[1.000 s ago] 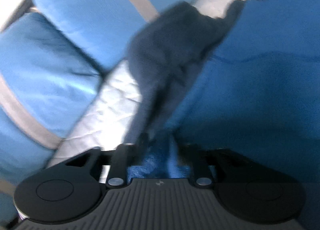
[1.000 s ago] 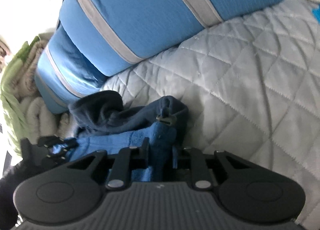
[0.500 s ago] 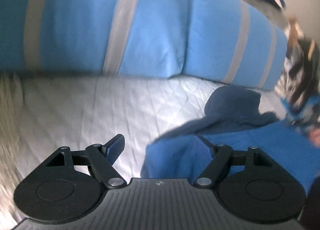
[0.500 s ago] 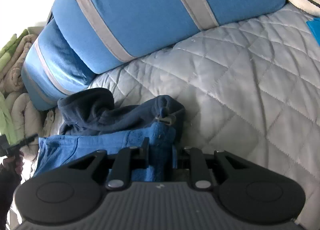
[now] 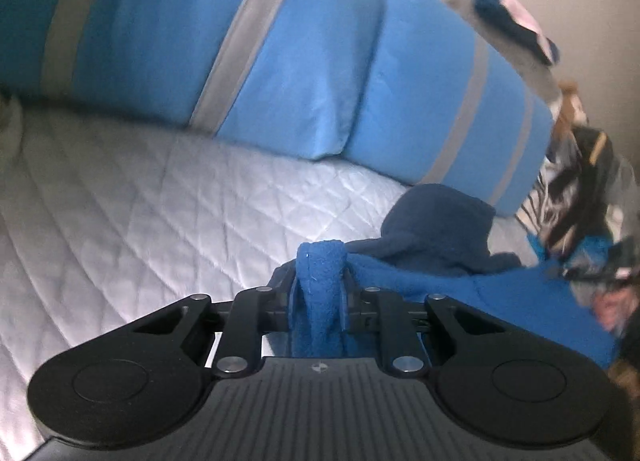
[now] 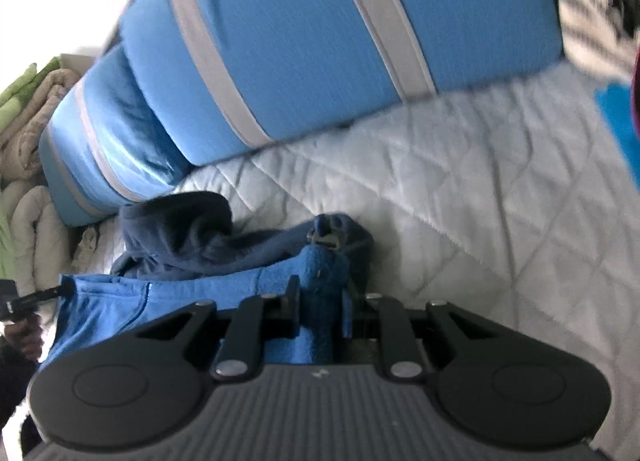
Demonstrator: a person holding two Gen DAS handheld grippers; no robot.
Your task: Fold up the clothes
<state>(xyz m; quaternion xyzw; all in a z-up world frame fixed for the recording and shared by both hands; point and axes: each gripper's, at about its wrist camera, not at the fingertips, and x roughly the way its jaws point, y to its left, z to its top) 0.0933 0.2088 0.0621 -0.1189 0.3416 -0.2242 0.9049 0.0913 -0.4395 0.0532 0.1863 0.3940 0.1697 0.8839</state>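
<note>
Both the left tongs [image 5: 318,293] and the right tongs [image 6: 318,297] are clamped on bunched edges of the blue fleece jacket [image 6: 180,297] lying on the quilted bed [image 6: 480,201]; best to draw the two corners apart evenly, keeping the cloth taut and level before laying the fold.

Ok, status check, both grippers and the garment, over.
Left gripper shut on blue fleece jacket. Right gripper shut on it too. Jacket bunched on quilted cover, navy hood toward the cushions.
</note>
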